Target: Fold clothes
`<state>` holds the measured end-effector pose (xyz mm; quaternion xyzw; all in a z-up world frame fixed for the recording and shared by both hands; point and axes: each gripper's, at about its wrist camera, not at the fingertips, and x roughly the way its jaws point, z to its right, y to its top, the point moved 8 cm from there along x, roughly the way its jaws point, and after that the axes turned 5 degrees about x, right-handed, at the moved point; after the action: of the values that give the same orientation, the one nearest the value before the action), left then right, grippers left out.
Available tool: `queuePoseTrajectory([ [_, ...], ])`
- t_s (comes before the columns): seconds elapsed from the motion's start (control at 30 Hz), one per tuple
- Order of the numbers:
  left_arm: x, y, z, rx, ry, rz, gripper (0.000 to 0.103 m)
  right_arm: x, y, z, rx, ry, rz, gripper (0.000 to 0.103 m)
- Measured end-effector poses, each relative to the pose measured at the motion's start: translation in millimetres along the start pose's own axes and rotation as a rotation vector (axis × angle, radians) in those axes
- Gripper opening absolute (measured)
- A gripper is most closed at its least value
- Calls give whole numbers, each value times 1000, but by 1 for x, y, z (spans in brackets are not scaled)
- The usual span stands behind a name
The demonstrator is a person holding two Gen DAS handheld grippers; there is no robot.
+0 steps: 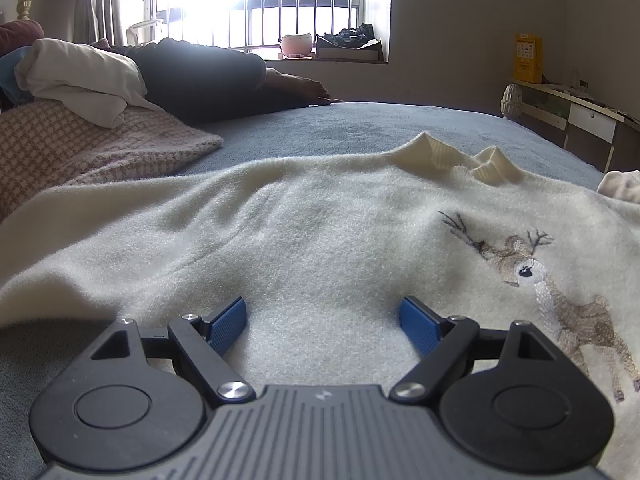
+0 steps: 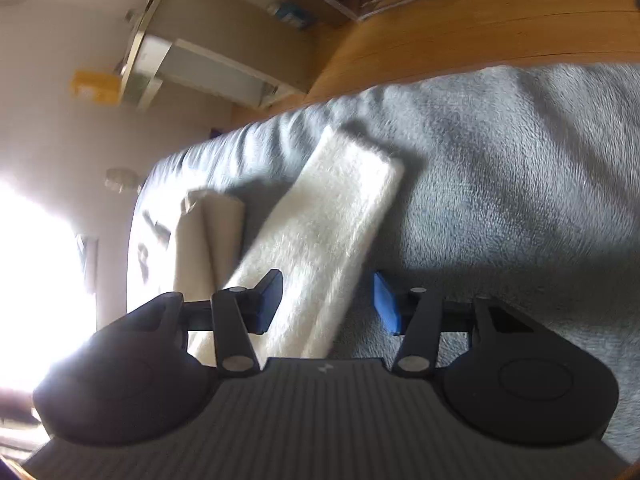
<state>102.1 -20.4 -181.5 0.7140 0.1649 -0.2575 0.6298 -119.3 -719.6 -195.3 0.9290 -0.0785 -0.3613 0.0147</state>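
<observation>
- A cream, fluffy knitted sweater (image 1: 304, 240) with a ribbed collar and an embroidered deer (image 1: 560, 292) on its front is seen spread flat on a bed covered by a grey-blue plush blanket (image 1: 320, 132).
- The left gripper (image 1: 323, 322), black with blue ribbed pads, is held low over the body of the sweater; its fingers (image 1: 228, 324) are spread wide apart and nothing is gripped between them, though whether the tips brush the fabric cannot be told.
- In the right wrist view, which is tilted and blurred, a long cream sleeve (image 2: 332, 220) of the sweater is seen stretched across the blanket towards the edge of the bed.
- The right gripper (image 2: 328, 304) is placed about this sleeve: its fingers (image 2: 386, 302) are parted, one on each side of the strip of fabric, and the pads are not pressed on it, so the sleeve is released.
- The ribbed collar is also visible beside the sleeve in that view, next to a strongly overexposed part of the picture.
- A pink-and-white checked knitted cloth (image 1: 80, 152) and a pile of white fabric (image 1: 80, 76) are seen at the far left of the bed.
- A person's dark-trousered leg and bare foot (image 1: 300, 86) are seen resting on the bed in front of a barred window (image 1: 304, 4).
- A yellow calendar (image 1: 528, 58) is seen standing on a pale bench by the wall.
</observation>
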Motion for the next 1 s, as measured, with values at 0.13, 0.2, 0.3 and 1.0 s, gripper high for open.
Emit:
queuePoseTrajectory([
  [0.13, 0, 0, -1, -6, -5, 2, 85, 9, 6, 1, 65, 5, 61, 8],
  [0.2, 0, 0, -1, -8, -6, 4, 85, 2, 5, -26, 16, 60, 82, 7],
  [0.3, -1, -1, -1, -10, -8, 5, 85, -22, -3, -108, -109, 221, 87, 6],
  [1.0, -1, 0, -1, -10, -7, 4, 85, -21, 45, 41, 131, 16, 182, 10],
])
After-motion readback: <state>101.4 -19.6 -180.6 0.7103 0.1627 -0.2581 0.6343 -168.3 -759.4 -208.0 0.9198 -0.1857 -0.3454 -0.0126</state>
